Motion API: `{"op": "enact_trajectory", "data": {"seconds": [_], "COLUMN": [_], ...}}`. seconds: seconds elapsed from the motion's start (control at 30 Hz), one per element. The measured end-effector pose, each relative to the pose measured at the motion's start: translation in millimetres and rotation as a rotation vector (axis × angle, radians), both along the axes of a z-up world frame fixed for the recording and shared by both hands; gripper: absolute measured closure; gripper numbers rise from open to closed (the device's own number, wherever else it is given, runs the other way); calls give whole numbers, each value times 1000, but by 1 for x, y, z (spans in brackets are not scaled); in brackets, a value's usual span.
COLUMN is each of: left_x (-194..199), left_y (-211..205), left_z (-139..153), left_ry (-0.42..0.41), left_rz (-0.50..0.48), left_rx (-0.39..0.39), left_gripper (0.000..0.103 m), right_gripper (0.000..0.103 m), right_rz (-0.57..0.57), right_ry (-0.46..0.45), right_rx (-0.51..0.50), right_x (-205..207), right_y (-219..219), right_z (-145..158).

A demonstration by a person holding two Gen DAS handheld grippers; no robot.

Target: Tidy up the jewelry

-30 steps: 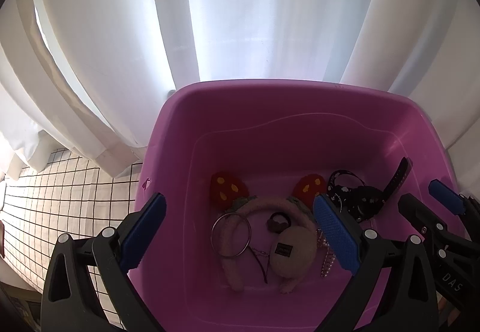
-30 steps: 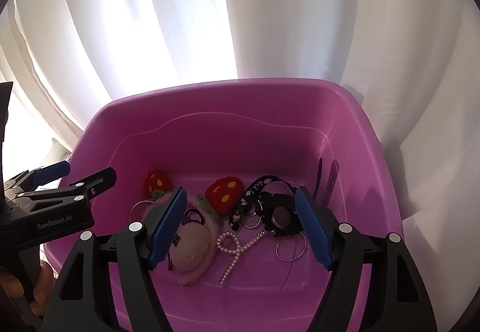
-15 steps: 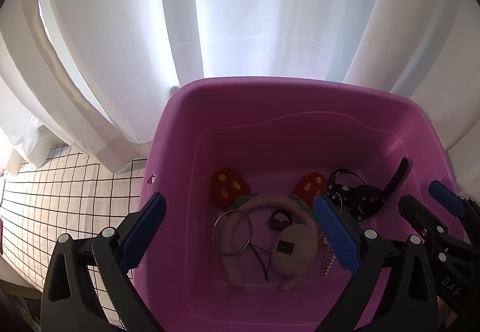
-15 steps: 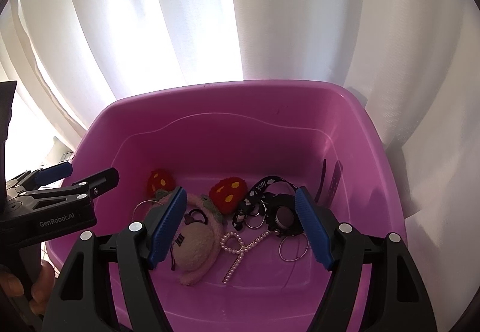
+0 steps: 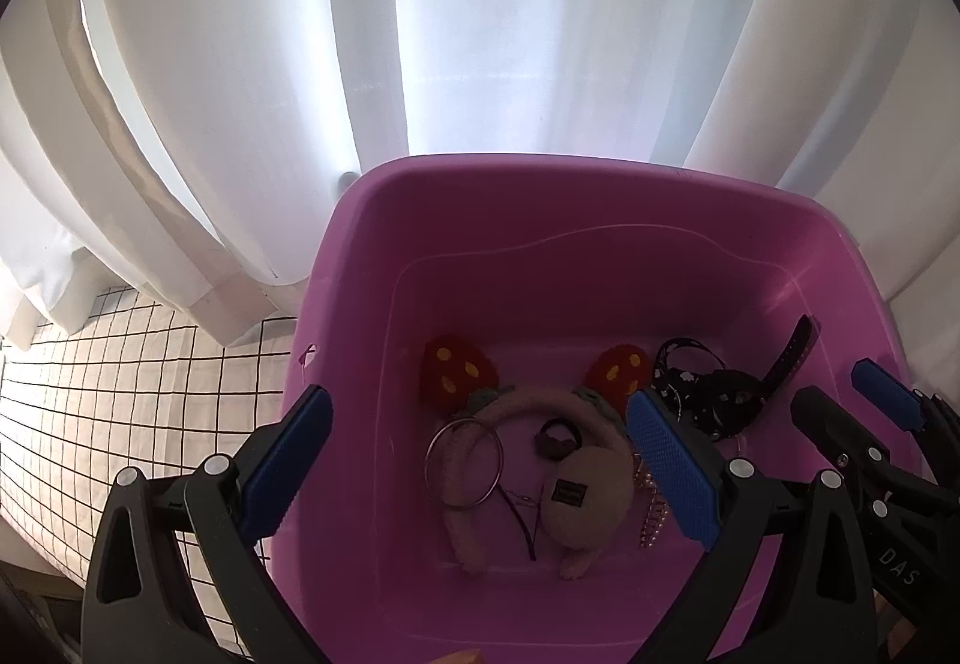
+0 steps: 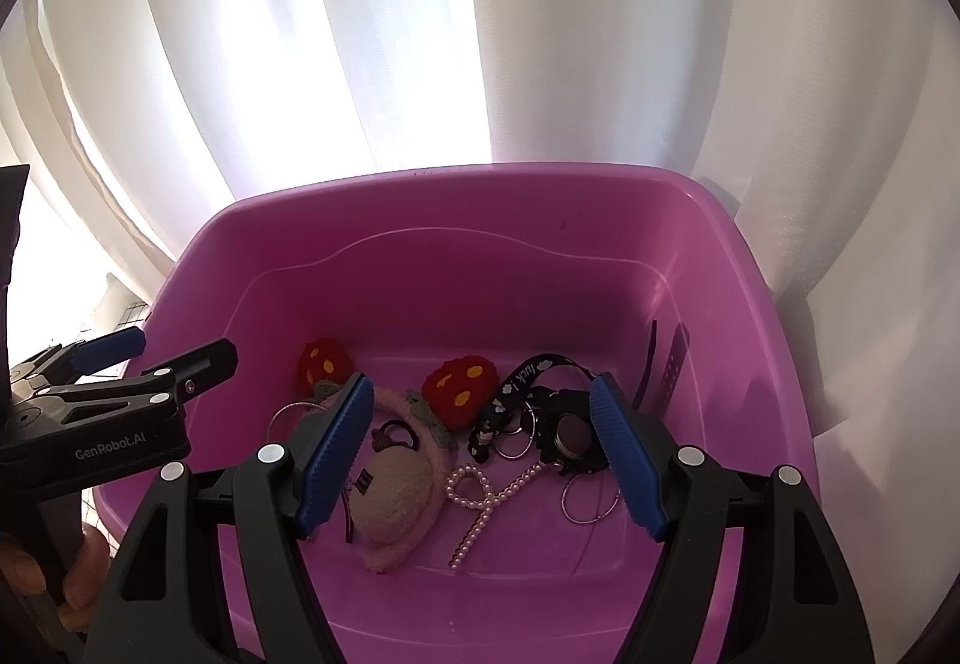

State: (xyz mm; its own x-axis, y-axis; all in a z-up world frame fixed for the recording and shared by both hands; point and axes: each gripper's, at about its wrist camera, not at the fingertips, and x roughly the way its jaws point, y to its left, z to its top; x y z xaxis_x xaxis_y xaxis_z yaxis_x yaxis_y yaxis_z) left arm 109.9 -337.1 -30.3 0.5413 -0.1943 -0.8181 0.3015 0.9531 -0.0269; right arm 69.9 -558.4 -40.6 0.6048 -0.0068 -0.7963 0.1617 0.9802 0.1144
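White curtains [image 5: 480,64] hang in long, soft folds along the far side, lit brightly from behind; their hems gather low on the left, resting on a white cloth [image 5: 120,394] ruled with a thin black grid; the cloth lies flat and catches warm light near the curtain's edge.

Both wrist views near, angled down; share purple bin [image 5: 600,220] interior.

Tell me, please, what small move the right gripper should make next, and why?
Probably lower the right gripper into the purple bin toward the pearl strand. Its fingers are open and empty above the bin, and the strand lies between them on bare floor, apart from the plush headband and black lanyard.
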Motion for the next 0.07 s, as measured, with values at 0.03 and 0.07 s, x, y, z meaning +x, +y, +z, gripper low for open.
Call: {"op": "enact_trajectory", "data": {"seconds": [0.03, 0.07], "left_x": [0, -1], "left_y": [0, 1], "left_z": [0, 0], "left_ry": [-3, -6], "left_rz": [2, 4], "left_rx": [4, 4], "left_gripper": [6, 6], "right_gripper": [32, 32], "right_rz": [1, 2], "right_ry": [1, 1], "right_rx": [0, 0], "right_x": [0, 0], "right_y": [0, 0], "right_z": [0, 0]}}
